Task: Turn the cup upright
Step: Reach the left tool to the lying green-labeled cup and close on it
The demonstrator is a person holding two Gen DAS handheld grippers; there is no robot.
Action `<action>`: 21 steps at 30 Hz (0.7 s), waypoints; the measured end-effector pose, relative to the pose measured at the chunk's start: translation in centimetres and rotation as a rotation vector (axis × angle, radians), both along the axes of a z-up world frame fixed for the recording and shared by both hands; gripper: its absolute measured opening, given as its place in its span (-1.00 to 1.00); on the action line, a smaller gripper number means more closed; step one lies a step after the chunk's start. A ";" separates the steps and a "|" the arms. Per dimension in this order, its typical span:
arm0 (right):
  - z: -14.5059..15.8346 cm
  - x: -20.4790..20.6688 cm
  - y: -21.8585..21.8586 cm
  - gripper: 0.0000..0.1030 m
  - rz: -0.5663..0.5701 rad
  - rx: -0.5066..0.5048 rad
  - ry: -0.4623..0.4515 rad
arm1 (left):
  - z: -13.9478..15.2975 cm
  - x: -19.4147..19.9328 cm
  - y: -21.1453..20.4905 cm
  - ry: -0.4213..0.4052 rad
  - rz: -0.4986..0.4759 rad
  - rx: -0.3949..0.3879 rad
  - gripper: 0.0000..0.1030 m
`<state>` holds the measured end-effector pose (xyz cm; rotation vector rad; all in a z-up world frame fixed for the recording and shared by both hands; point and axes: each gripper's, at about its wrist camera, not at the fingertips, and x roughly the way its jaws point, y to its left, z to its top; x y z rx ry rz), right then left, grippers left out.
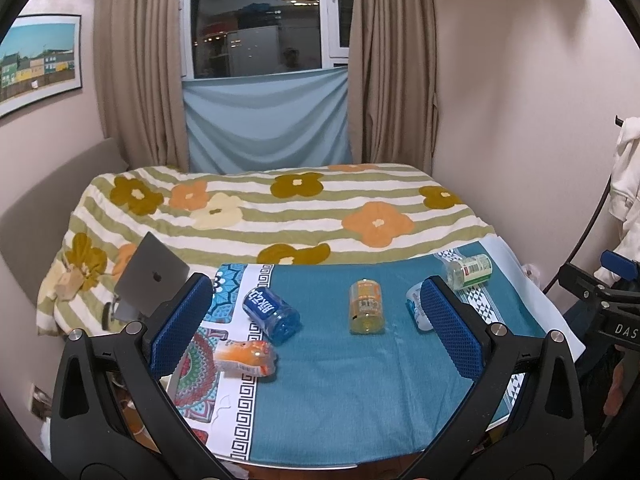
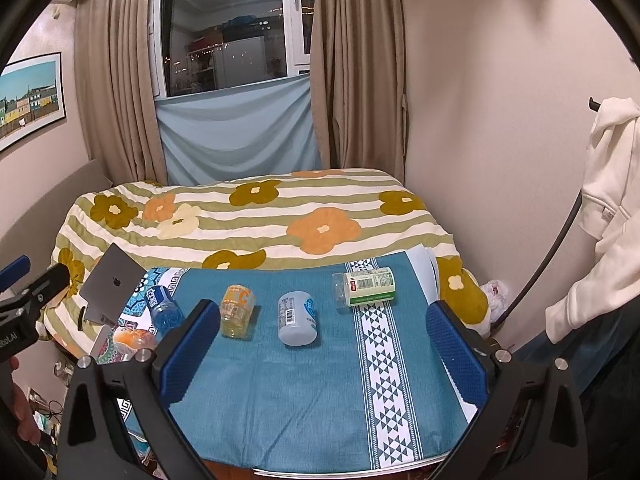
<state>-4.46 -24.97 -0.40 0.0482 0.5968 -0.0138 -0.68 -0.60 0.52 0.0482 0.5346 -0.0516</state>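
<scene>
Both grippers wide open, holding nothing — left gripper (image 1: 316,328) and right gripper (image 2: 324,344) hover above the near edge of the table (image 2: 280,408), fingers pointed fwd at the row of containers. Prob a pre-approach pose: jaws spread enough to straddle any of them.

Five cup-like containers, all on their sides on the teal cloth (image 1: 340,392), well apart from each other:
- blue cup (image 1: 272,314), far left, mouth toward cam
- crumpled orange one (image 1: 246,357), just in front of it, on the patterned strip
- yellow/orange cup (image 1: 366,307), mid
- pale blue-white cup (image 2: 298,317), right of mid — half hidden behind the right pad in left wrist view
- green-label cup (image 2: 366,287), far right, lying crosswise on the white triangle band

None upright yet, so task not started. Which one is targeted: can't tell.

Surface soft cloth, flat, slight wrinkles — cylinders could roll when nudged. Beyond the table: bed w/ floral striped blanket (image 1: 280,208), laptop (image 1: 150,276) propped at left edge, curtains (image 1: 136,80), dark window (image 1: 256,16), white hoodie (image 2: 608,200) hanging on right wall.
</scene>
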 end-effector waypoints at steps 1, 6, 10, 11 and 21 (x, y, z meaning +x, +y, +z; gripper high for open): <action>-0.3 0.1 -0.2 0.99 -0.003 0.004 0.001 | -0.1 0.1 0.0 0.006 -0.009 -0.001 1.00; -1.3 1.1 -1.4 0.99 -0.021 0.027 0.034 | -0.5 1.8 -1.7 0.046 -0.059 0.031 1.00; -2.4 2.1 -3.0 0.99 -0.039 0.041 0.067 | -1.3 3.9 -3.7 0.080 -0.133 0.056 1.00; -2.8 2.4 -3.4 0.99 -0.042 0.044 0.074 | -1.6 4.6 -4.3 0.087 -0.158 0.061 1.00; -7.3 6.4 -8.7 0.99 -0.071 0.028 0.133 | -5.0 12.3 -12.7 0.119 -0.416 0.184 1.00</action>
